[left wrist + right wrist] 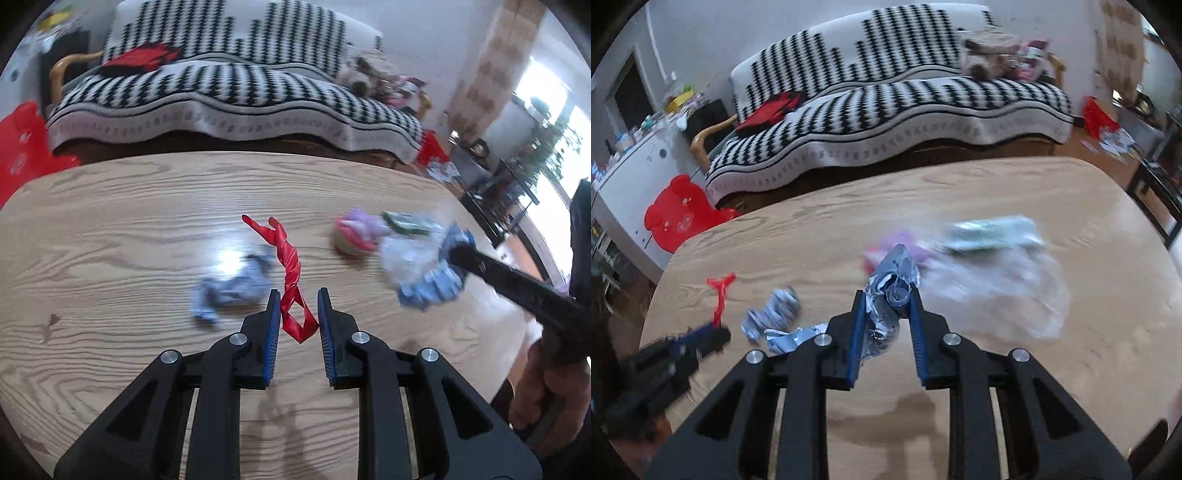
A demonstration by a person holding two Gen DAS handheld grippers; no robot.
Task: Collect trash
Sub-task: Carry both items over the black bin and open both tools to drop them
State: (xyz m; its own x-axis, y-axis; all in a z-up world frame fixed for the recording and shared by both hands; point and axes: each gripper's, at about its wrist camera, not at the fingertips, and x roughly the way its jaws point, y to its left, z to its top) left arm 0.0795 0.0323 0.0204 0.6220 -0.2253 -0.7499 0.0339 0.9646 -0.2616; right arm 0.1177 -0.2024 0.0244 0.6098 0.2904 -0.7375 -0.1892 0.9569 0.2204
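Observation:
A twisted red ribbon (290, 269) lies on the wooden table (129, 229); its lower loop sits between the fingers of my left gripper (295, 301), which is open around it. A crumpled blue-white wrapper (229, 286) lies just left of it. My right gripper (886, 301) is shut on another crumpled blue-white wrapper (892, 291) and holds it over the table; it shows blurred in the left wrist view (434, 286). A clear plastic bag (997, 291), a green packet (993, 232) and a pink-purple wad (356, 230) lie nearby.
A black-and-white covered sofa (236, 92) stands behind the table. A red bear-shaped stool (677, 216) stands at the far left. A white cabinet with clutter (635, 155) is left; dark furniture (491, 184) is right.

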